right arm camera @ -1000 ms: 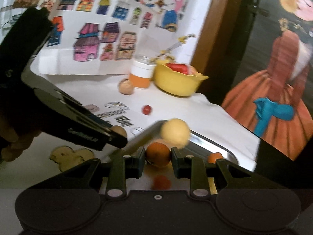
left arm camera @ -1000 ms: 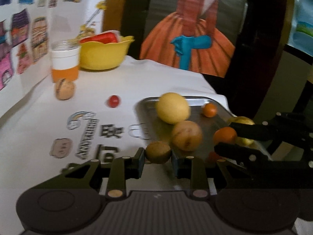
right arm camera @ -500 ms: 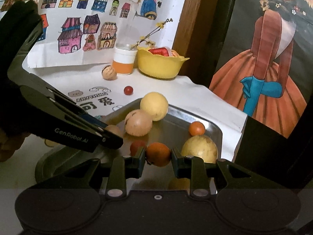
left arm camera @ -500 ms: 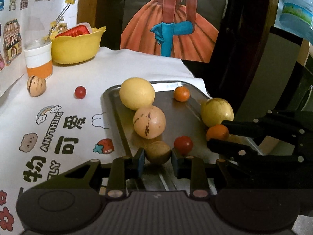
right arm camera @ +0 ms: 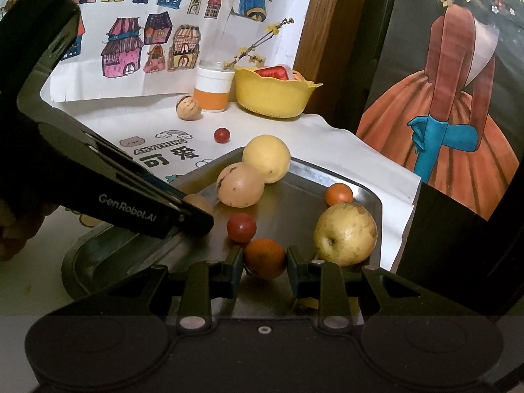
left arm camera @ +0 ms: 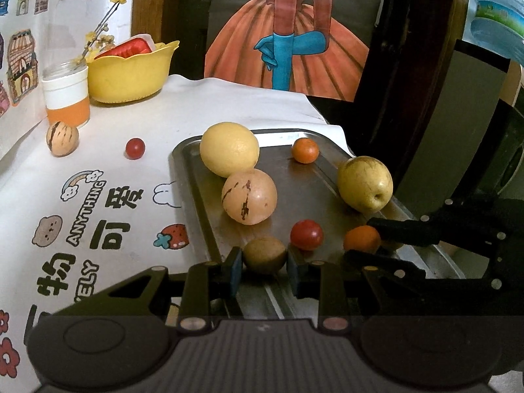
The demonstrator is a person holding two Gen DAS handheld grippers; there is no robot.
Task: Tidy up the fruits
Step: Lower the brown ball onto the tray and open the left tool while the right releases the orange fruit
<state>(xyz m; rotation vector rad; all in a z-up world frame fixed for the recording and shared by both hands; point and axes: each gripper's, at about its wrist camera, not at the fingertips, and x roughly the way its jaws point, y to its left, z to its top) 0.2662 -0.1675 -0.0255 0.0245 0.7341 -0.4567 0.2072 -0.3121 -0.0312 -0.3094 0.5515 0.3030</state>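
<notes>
Two grippers, each clamped on a fruit over the flat steel tray (left arm camera: 314,193). Left gripper (left arm camera: 264,267) jaws closed on small brown round kiwi (left arm camera: 264,254), at tray's near-left edge. Right gripper (right arm camera: 264,270) jaws closed on small orange mandarin (right arm camera: 264,257), near tray's front right. Cannot tell if either fruit touches the tray. Red cherry tomato (left arm camera: 306,234) sits between the two held fruits. Further in: speckled tan round fruit (left arm camera: 249,196) touching big yellow lemon (left arm camera: 229,149), yellow-green pear (left arm camera: 365,183) at right rim, second small orange (left arm camera: 305,150) at far end. On white printed surface (left arm camera: 98,170): loose red tomato (left arm camera: 135,148), striped nut (left arm camera: 62,138), orange-white jar (left arm camera: 67,95), yellow bowl (left arm camera: 129,72).
</notes>
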